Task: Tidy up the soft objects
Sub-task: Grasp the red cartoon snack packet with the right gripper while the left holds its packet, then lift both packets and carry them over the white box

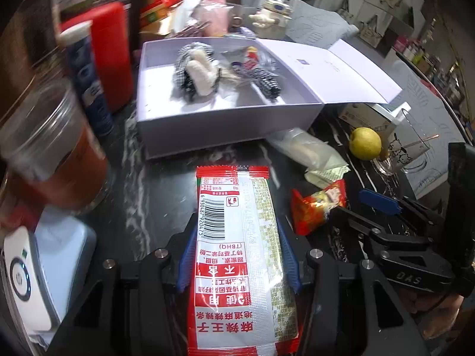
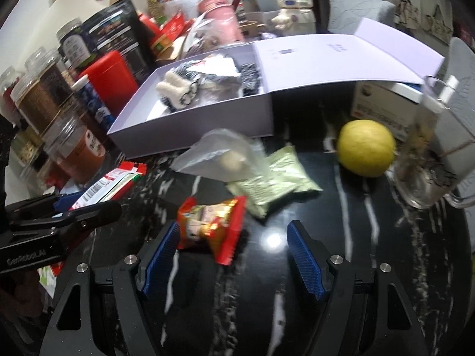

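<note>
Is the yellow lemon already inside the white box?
No, the lemon sits on the dark table, outside the white box.

Two wrist cameras, one cluttered black marble tabletop (image 2: pixel 350 222).
Each looks forward, low and close over the surface, toward the open white box (image 1: pixel 225 124); both share the lemon (image 2: pixel 366 146), red snack packet (image 2: pixel 212 227) and box.

At the bottom edge of the left wrist view, the red-and-white snack packet (image 1: pixel 234 255) is cut off. At left there, the plastic jar (image 1: pixel 50 145) is motion-blurred. In the right wrist view, the glass mug (image 2: pixel 427 160) at right is smeared, its print unreadable.
</note>
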Action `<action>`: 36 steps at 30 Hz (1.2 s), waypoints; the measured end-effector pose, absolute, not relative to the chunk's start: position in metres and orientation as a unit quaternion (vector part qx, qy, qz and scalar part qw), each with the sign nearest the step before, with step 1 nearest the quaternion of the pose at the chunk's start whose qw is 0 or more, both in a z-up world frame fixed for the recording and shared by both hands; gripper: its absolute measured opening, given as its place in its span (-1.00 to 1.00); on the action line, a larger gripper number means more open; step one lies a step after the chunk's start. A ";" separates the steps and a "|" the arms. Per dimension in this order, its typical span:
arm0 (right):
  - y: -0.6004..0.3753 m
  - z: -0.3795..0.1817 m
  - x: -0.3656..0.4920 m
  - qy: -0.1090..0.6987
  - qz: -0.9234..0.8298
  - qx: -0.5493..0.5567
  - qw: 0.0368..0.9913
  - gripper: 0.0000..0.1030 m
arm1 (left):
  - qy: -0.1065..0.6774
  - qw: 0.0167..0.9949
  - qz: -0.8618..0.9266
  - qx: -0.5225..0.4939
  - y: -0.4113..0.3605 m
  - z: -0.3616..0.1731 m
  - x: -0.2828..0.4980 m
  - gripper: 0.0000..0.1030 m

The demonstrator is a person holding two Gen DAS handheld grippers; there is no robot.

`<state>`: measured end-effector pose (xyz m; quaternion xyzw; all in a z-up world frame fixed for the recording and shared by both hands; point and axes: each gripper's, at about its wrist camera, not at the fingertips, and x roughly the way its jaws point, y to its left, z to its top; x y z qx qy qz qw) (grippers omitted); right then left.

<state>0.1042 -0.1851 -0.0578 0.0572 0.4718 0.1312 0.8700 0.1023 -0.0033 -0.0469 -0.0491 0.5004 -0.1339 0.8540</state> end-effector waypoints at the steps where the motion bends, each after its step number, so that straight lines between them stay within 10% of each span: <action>1: -0.181 -0.060 0.106 0.473 0.134 0.055 0.869 0.46 | 0.501 0.854 -0.131 -0.051 0.000 -0.048 0.101 -0.05; 13: -0.142 -0.079 0.121 0.495 0.132 0.014 0.859 0.42 | 0.500 0.854 -0.122 -0.077 0.026 -0.053 0.088 -0.05; 18: -0.140 -0.080 0.117 0.489 0.126 0.007 0.863 -0.16 | 0.498 0.855 -0.121 -0.083 0.031 -0.053 0.083 -0.05; 36: -0.150 -0.051 0.051 0.452 0.140 0.025 0.881 -0.18 | 0.464 0.872 -0.136 -0.082 0.025 -0.033 0.047 -0.05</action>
